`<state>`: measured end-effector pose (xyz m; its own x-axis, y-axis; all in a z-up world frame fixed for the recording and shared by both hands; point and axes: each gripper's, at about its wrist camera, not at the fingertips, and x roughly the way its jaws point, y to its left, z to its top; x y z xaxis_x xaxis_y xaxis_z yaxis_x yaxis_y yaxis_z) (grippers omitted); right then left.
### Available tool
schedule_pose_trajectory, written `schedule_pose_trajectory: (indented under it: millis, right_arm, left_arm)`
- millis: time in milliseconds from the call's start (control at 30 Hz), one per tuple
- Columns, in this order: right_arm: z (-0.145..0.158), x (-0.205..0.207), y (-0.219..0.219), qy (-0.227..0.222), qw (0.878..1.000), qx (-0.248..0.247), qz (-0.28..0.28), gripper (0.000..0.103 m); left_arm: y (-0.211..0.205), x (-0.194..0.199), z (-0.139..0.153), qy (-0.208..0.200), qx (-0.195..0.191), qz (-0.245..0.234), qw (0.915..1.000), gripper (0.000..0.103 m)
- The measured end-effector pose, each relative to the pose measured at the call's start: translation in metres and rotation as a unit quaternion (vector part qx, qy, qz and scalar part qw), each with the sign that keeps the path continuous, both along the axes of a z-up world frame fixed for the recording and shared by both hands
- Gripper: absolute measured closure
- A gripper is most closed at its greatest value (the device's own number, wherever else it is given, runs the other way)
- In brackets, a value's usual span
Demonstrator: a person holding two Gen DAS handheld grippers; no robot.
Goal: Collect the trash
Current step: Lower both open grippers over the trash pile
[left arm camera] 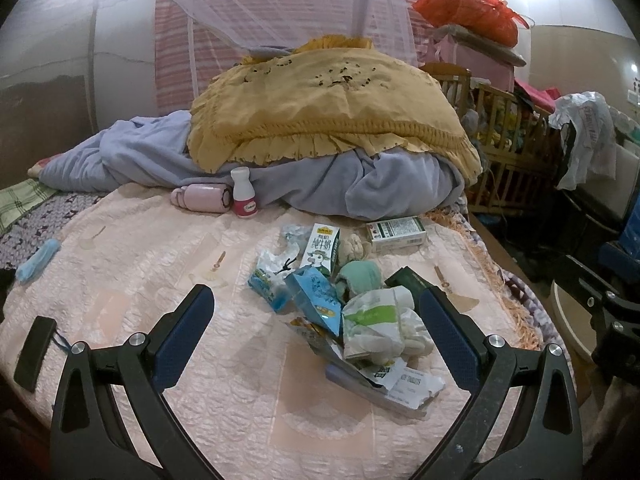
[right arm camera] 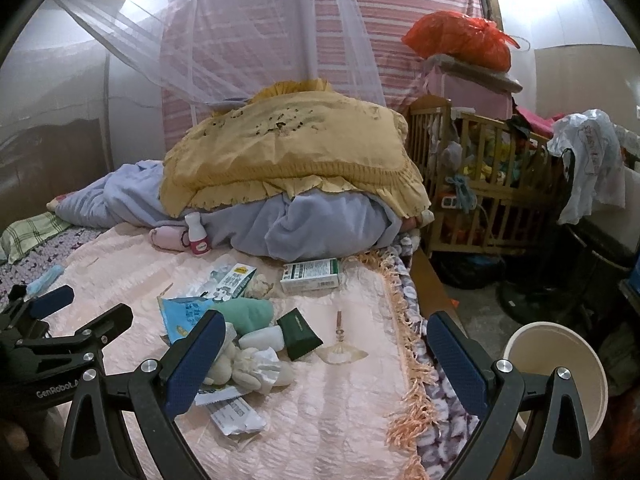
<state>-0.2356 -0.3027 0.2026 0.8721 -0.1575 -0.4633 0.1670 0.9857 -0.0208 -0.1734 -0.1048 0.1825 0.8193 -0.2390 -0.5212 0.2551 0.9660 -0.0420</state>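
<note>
Trash is lying in a messy heap (left arm camera: 344,304) on the pink quilted bedspread (left arm camera: 160,280) in the middle of the bed. In the heap, a white and green milk carton (left arm camera: 320,248) is leaning against a blue crinkly packet (left arm camera: 316,296). A soft mint-green cloth (left arm camera: 358,276) is sitting just beside them. A crumpled white and green wrapper (left arm camera: 372,324) is lying on top of some torn paper and flat foil packets near the front. A dark green flat tube (right arm camera: 299,332) is resting at the right edge of the heap. A white and green cardboard box (left arm camera: 396,234) is lying a little behind the heap, apart from it.

Further back, a small white bottle with a pink label (left arm camera: 243,194) is standing upright beside a pale pink roll lying on its side (left arm camera: 200,198). Behind them, a yellow frilly cover (left arm camera: 328,116) is lying over a big lump of pale blue blanket (left arm camera: 360,184).

The left gripper (left arm camera: 316,312) is hovering over the heap with its blue-padded fingers (left arm camera: 188,328) spread wide apart, holding nothing. The right gripper (right arm camera: 324,348) is hovering over the right side of the bed, and its fingers are wide apart and empty too. Its left finger is in front of the heap.

On the floor to the right of the bed, a round cream-coloured plastic bin (right arm camera: 560,360) is standing with its mouth open. A wooden cot full of clothes (right arm camera: 492,184) is standing behind it.
</note>
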Motion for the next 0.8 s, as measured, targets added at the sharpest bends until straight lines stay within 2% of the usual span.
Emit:
schedule_pose_trajectory:
  millis: [567,800]
  right_arm:
    - [0.002,-0.003,0.013,-0.003,0.999,-0.012,0.036,0.003]
    - [0.001,-0.004,0.014,-0.006,0.999,-0.015,0.035,0.003]
  left_arm:
    - [0.003,0.004,-0.002,-0.003,-0.005,0.006,1.0000,0.001]
    - [0.006,0.005,-0.002,-0.006,-0.003,0.010,0.9999,0.001]
